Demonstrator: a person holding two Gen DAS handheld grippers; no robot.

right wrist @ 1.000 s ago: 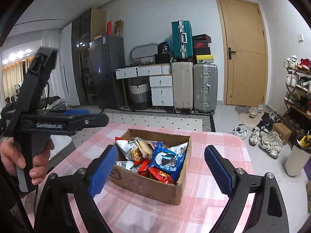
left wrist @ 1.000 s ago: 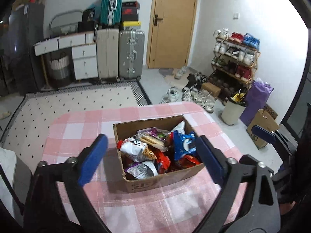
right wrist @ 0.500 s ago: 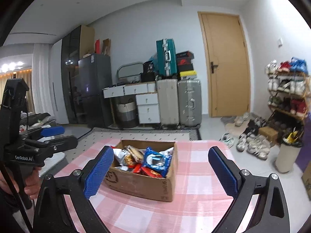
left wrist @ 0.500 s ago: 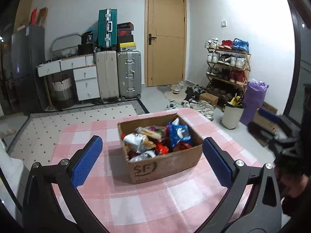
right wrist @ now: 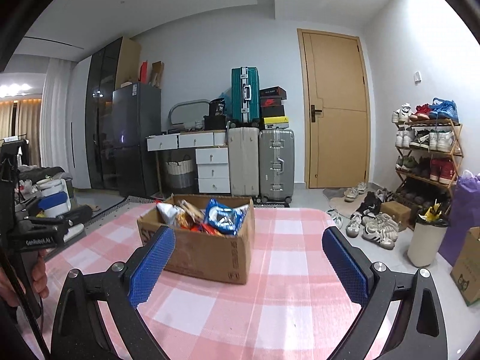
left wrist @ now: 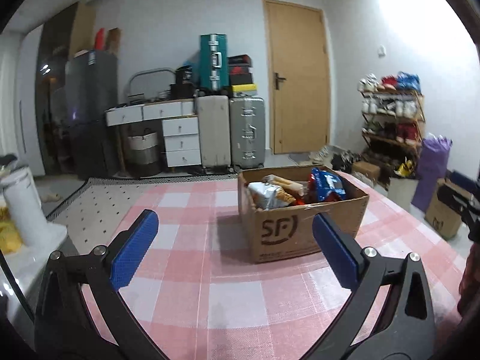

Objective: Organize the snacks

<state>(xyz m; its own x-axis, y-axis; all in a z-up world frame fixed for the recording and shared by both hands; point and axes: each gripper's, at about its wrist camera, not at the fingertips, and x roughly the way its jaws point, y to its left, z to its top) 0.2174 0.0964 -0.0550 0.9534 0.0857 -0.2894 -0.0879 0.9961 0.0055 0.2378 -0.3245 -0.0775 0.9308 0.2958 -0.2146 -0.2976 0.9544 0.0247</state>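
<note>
A brown cardboard box (left wrist: 303,225) marked SF stands on the pink checked tablecloth (left wrist: 210,270). It holds several snack packets, among them a blue cookie pack (left wrist: 327,184) and a silver bag (left wrist: 267,195). The box also shows in the right wrist view (right wrist: 207,249) with the blue pack (right wrist: 222,216) on top. My left gripper (left wrist: 234,249) is open and empty, low over the cloth, in front of the box. My right gripper (right wrist: 247,265) is open and empty, just short of the box. The left gripper's body (right wrist: 33,237) shows at the left edge of the right wrist view.
The table edge drops to a dotted rug (left wrist: 90,210) on the left. A white appliance (left wrist: 21,204) stands at the far left. Suitcases (right wrist: 261,162), white drawers (right wrist: 211,168), a door (right wrist: 336,111), a shoe rack (right wrist: 426,150) and a white bin (right wrist: 426,243) lie beyond.
Both grippers have dropped lower and tilted up from looking down into the box to a near-level view of its side. Both stay open and empty.
</note>
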